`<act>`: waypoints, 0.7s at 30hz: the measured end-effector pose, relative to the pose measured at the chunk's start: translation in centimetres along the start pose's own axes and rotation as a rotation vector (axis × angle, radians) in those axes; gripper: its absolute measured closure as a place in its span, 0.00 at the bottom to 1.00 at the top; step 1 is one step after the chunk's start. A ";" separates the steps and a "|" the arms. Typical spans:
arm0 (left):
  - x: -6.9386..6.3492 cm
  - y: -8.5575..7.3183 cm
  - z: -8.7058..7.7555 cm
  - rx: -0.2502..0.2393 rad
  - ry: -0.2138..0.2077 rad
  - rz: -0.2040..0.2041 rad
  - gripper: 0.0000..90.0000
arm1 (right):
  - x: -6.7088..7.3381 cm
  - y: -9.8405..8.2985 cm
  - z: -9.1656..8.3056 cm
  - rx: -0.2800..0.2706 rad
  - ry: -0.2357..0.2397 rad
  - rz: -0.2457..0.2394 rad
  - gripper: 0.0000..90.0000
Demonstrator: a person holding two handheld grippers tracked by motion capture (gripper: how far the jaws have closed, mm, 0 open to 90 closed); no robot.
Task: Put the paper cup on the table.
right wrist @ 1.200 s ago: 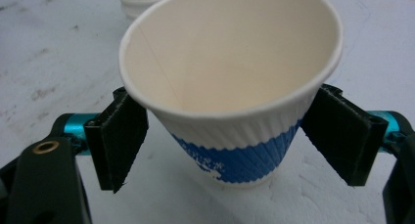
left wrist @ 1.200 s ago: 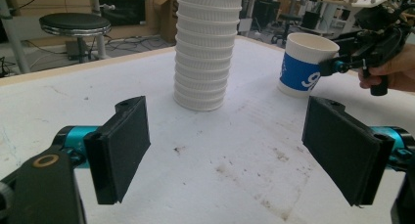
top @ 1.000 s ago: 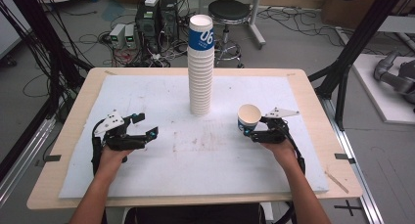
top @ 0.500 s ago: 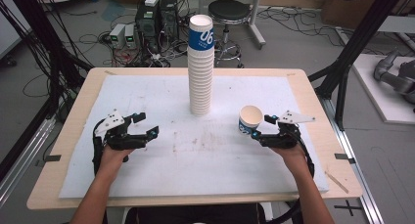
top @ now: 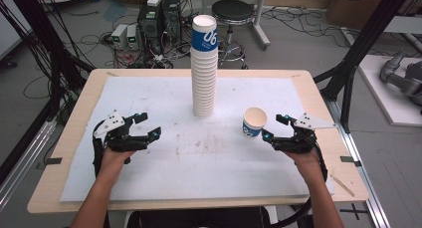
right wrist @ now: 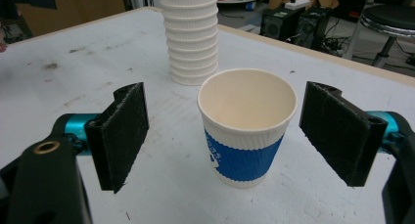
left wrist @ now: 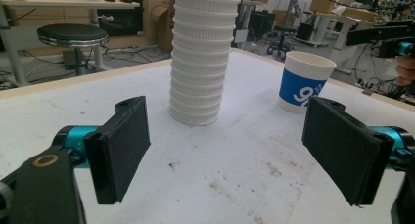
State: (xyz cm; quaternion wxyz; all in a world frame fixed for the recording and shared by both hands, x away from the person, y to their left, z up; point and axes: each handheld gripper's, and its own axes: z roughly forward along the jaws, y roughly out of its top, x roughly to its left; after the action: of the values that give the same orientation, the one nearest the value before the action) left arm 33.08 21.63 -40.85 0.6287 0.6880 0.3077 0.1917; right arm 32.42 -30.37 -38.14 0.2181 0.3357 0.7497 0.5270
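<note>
**Cup set down, right gripper backs away**

Your left gripper [top: 142,131] sits at centre left of the high view, where it was a second ago, its jaws spread wide with nothing between them. In the left gripper view both black pads frame bare white mat [top: 149,96], with the stack of cups [left wrist: 203,62] ahead of them.

That stack [top: 204,71] stands at upper centre of the high view, upright and untouched, the top cup showing its blue band.

The change is right of centre. A second ago your right gripper [top: 278,128] had the single cup [top: 254,122] up against its jaws; now the cup stands alone on the mat and the gripper has slid toward the right edge of the frame. Its jaws stand wide apart and hold nothing. The right gripper view shows the cup [right wrist: 247,128] upright and empty just beyond the pads, clear gaps on both sides.

So the placing looks complete: one cup is off the stack and stable, just right of its base but not touching it.

For room, you have open mat across the lower centre between the two grippers. The table's wooden edge [top: 326,116] lies close beyond your right hand, so further retreat that way is limited. The stack is tall; approach it gently, since a sideways knock could topple it.
</note>
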 end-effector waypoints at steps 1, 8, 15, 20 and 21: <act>-0.1 0.0 0.0 0.000 -0.001 -0.001 0.20 | 0.0 0.0 -0.1 -0.001 -0.001 -0.002 0.21; -0.3 -0.1 -0.2 0.007 -0.003 0.002 0.20 | 0.2 0.0 -0.7 -0.018 -0.021 -0.011 0.21; -0.2 -0.1 -0.1 0.009 -0.002 -0.002 0.20 | 0.2 -0.1 -1.1 -0.010 -0.040 -0.017 0.21; -0.1 -0.2 0.0 0.014 0.000 -0.002 0.20 | 0.2 -0.2 -1.0 -0.007 -0.043 -0.024 0.21; -0.1 -0.2 0.0 0.013 0.002 -0.004 0.20 | 0.2 -0.3 -0.9 -0.006 -0.043 -0.020 0.21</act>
State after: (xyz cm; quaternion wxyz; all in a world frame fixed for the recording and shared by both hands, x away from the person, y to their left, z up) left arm 32.99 21.59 -41.06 0.6242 0.6913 0.3112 0.1890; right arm 31.60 -30.90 -38.08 0.2401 0.3389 0.7466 0.5197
